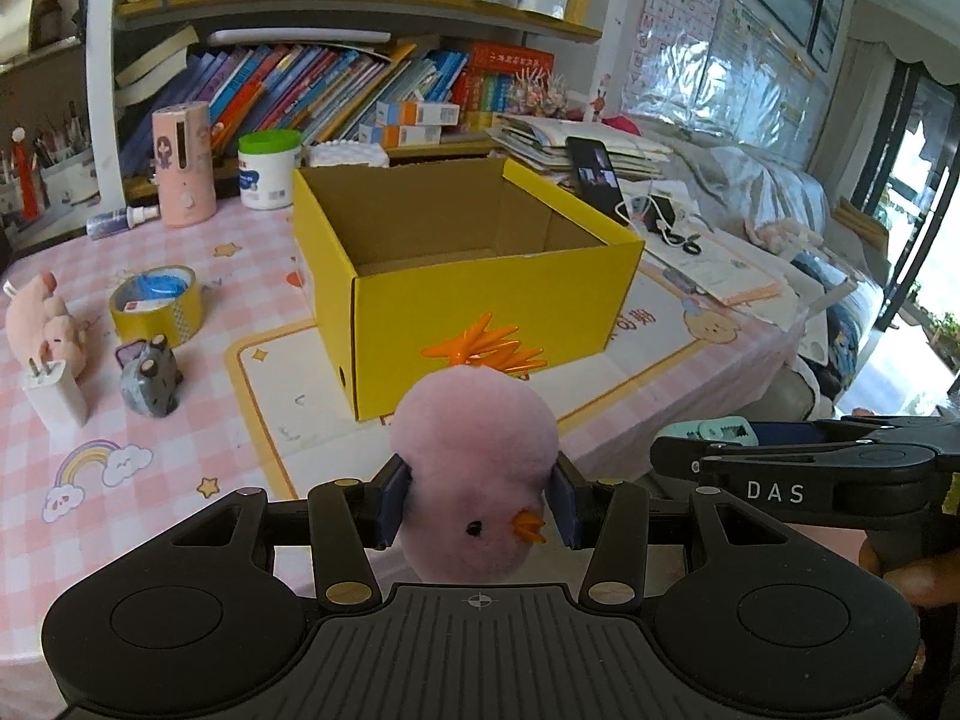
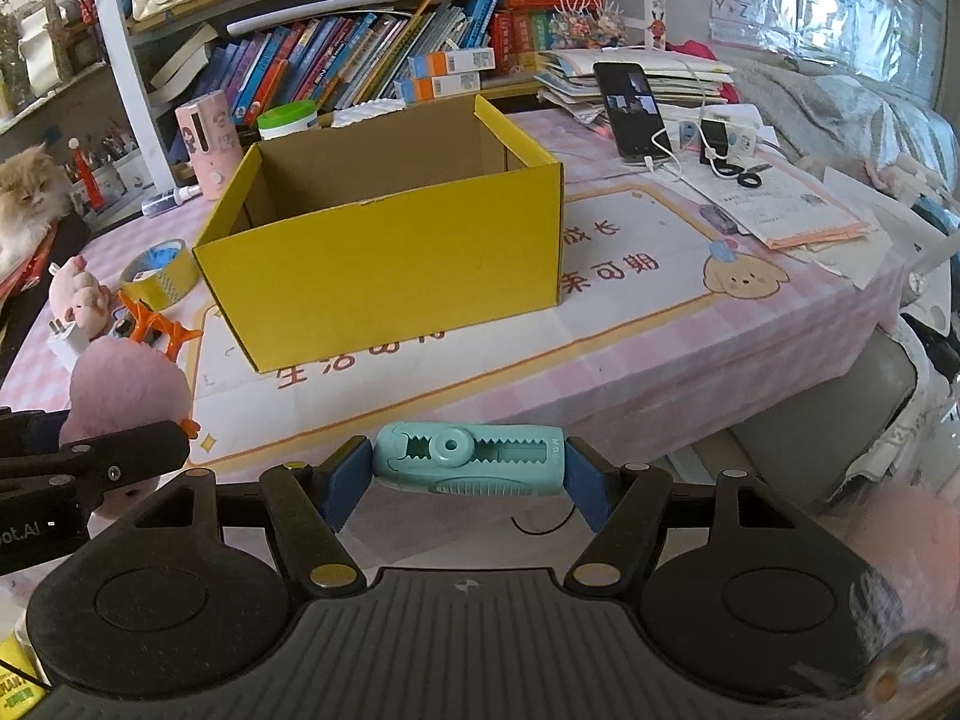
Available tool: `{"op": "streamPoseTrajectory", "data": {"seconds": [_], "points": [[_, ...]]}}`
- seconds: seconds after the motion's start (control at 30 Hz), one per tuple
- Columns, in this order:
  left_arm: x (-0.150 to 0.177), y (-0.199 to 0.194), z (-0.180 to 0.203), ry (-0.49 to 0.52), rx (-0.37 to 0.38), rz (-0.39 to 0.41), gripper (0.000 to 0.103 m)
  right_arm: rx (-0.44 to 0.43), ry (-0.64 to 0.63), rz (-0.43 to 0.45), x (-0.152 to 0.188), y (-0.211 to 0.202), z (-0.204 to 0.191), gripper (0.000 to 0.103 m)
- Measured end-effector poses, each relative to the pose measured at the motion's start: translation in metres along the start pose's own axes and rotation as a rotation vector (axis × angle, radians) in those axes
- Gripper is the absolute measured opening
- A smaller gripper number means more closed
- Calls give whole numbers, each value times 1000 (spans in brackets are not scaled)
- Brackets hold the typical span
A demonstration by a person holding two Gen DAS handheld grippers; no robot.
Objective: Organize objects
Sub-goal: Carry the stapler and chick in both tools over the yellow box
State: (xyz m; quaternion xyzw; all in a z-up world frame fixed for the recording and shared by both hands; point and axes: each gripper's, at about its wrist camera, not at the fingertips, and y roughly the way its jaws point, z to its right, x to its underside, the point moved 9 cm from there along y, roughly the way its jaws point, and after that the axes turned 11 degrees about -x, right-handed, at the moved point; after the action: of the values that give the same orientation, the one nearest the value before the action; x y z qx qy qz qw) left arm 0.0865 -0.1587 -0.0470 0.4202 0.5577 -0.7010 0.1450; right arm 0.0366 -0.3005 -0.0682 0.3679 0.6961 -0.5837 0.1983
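My left gripper (image 1: 480,504) is shut on a pink plush chick (image 1: 474,468) with orange feet and beak, held near the table's front edge, short of the open yellow cardboard box (image 1: 474,276). The chick also shows in the right wrist view (image 2: 129,387). My right gripper (image 2: 468,474) is shut on a teal correction-tape dispenser (image 2: 468,459), held in front of the yellow box (image 2: 384,252), right of the left gripper. The box looks empty inside.
On the pink tablecloth left of the box lie a yellow tape roll (image 1: 157,303), a grey mouse figure (image 1: 150,378), a white charger plug (image 1: 55,396) and a pink plush pig (image 1: 45,318). A phone (image 2: 630,108), papers and bookshelf stand behind. A cat (image 2: 27,198) sits far left.
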Motion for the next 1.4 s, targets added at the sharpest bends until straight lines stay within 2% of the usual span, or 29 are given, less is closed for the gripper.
{"op": "streamPoseTrajectory", "data": {"seconds": [0.5, 0.77, 1.13, 1.27, 1.4], "points": [[-31, 12, 9, -36, -49, 51, 46, -48, -54, 2, -35, 19, 16, 67], [-61, 17, 14, -61, -73, 98, 46, -85, -115, 32, -65, 26, 21, 67], [-127, 43, 12, -66, -143, 177, 46, -152, -235, 153, -148, 36, 24, 67], [-138, 71, 8, -66, -169, 137, 46, -166, -316, 164, -179, 55, 22, 67], [-138, 104, 2, -57, -201, 65, 46, -181, -439, 117, -198, 90, 17, 67]]}}
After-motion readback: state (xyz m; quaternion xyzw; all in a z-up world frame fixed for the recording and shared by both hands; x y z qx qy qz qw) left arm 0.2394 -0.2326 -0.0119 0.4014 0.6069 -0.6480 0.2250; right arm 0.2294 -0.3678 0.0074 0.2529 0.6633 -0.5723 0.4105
